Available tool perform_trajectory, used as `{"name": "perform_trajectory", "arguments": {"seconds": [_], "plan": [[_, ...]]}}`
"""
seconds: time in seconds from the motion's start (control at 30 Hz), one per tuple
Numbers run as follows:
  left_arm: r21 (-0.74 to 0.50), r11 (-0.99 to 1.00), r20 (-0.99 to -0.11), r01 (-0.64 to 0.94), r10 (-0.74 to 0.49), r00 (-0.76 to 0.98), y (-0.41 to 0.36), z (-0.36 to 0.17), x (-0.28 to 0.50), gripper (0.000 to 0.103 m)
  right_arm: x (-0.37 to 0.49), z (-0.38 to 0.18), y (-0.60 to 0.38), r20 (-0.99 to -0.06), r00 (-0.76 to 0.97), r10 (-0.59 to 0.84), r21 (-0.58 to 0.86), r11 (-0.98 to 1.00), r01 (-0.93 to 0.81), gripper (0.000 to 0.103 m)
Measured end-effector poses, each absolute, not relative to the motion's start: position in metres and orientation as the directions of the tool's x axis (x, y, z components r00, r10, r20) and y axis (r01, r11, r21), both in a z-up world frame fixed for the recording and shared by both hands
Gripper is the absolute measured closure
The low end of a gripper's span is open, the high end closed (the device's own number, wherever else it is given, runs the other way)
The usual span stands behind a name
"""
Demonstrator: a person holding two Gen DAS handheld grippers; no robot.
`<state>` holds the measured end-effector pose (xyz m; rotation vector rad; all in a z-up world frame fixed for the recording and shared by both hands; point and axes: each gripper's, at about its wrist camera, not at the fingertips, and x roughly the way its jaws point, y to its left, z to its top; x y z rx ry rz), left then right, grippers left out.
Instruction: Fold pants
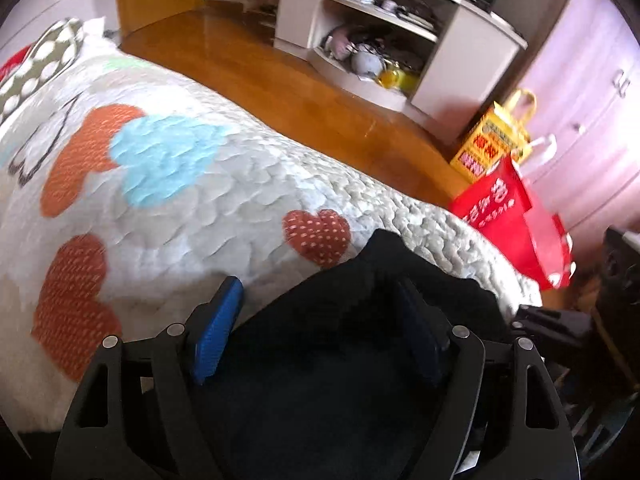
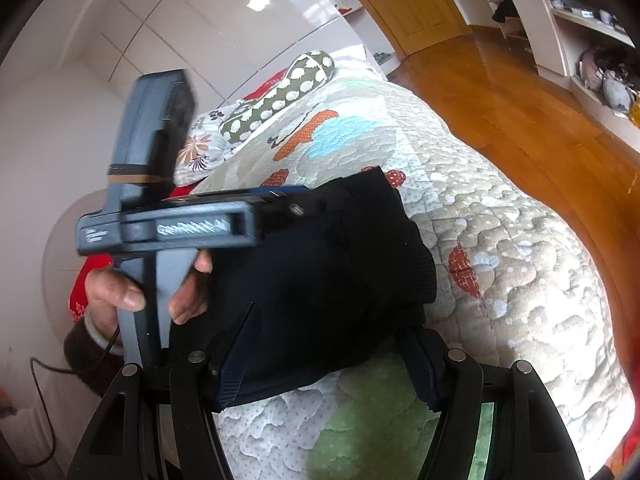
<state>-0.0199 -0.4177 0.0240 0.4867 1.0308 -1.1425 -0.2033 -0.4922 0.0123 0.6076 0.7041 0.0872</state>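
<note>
Black pants (image 2: 340, 248) lie folded in a thick bundle on the patterned quilt (image 2: 500, 240) of a bed. My right gripper (image 2: 332, 320) is open, its blue-padded fingers straddling the bundle's near edge without visibly pressing it. A hand (image 2: 120, 292) holds my left gripper (image 2: 296, 204) at the left, with its tips over the far end of the pants. In the left wrist view my left gripper (image 1: 320, 292) stands wide open: one pad (image 1: 218, 328) is over bare quilt (image 1: 180, 220), the other over the black pants (image 1: 384, 256), which lie loose between the fingers.
A green polka-dot pillow (image 2: 276, 96) lies at the head of the bed. A red bag (image 1: 516, 216) and a yellow bag (image 1: 496, 140) stand on the wooden floor (image 1: 280, 68) past the bed's edge. A cluttered white shelf unit (image 1: 384, 40) and pale drawers (image 1: 592, 112) stand beyond.
</note>
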Motion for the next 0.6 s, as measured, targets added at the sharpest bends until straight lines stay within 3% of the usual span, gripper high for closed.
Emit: {"name": "perform_trajectory", "arguments": {"seconds": [0.03, 0.07, 0.1, 0.13, 0.17, 0.23, 0.33, 0.6], "plan": [[-0.169, 0.376, -0.857, 0.911, -0.513, 0.053, -0.420, 0.023, -0.022, 0.027, -0.204, 0.012, -0.494, -0.576, 0.771, 0.272, 0.555, 0.823, 0.124, 0.037], [-0.184, 0.371, -0.853, 0.910, -0.521, 0.040, -0.422, 0.022, -0.023, 0.041, -0.204, 0.012, -0.495, -0.571, 0.777, 0.265, 0.557, 0.821, 0.128, 0.038], [-0.212, 0.368, -0.845, 0.905, -0.534, 0.018, -0.422, 0.022, -0.024, 0.058, -0.205, 0.012, -0.496, -0.568, 0.783, 0.251, 0.555, 0.820, 0.140, 0.046], [-0.236, 0.365, -0.835, 0.900, -0.550, 0.004, -0.422, 0.022, -0.023, 0.069, -0.205, 0.010, -0.499, -0.570, 0.792, 0.218, 0.548, 0.819, 0.169, 0.061], [-0.273, 0.359, -0.828, 0.892, -0.561, -0.028, -0.423, 0.021, -0.023, 0.081, -0.206, 0.008, -0.501, -0.569, 0.796, 0.206, 0.551, 0.814, 0.183, 0.068], [-0.275, 0.370, -0.823, 0.887, -0.568, -0.018, -0.425, 0.022, -0.024, 0.083, -0.204, 0.005, -0.507, -0.540, 0.809, 0.234, 0.601, 0.780, 0.176, 0.078], [-0.293, 0.381, -0.802, 0.877, -0.598, -0.009, -0.418, 0.033, -0.024, 0.087, -0.202, 0.021, -0.504, -0.512, 0.822, 0.248, 0.600, 0.788, 0.136, 0.085], [-0.326, 0.433, -0.675, 0.840, -0.729, 0.114, -0.330, 0.109, -0.007, 0.087, -0.187, 0.094, -0.447, -0.431, 0.851, 0.300, 0.492, 0.869, -0.056, 0.086]]}}
